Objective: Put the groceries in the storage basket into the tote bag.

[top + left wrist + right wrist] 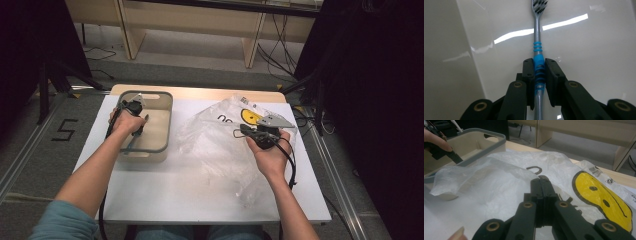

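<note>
A: Left side first. What's in the bin point(167, 120)?

B: Left gripper point(134, 116) reaches down into it, at about nine o'clock on the worktop point(200, 200). Its fingers point(528, 72) clamp a toothbrush point(538, 53) by the blue grip; the bristled head points to twelve o'clock in the left gripper view, over the bin's pale floor.

A: And to the right?

B: A clear plastic bag point(215, 145) with a yellow smiley face lies crumpled, just beside the bin. Right gripper point(246, 133) hovers at about three o'clock; its fingers point(536, 190) are pressed together right at the bag's film. Can't tell whether any film is pinched.
</note>
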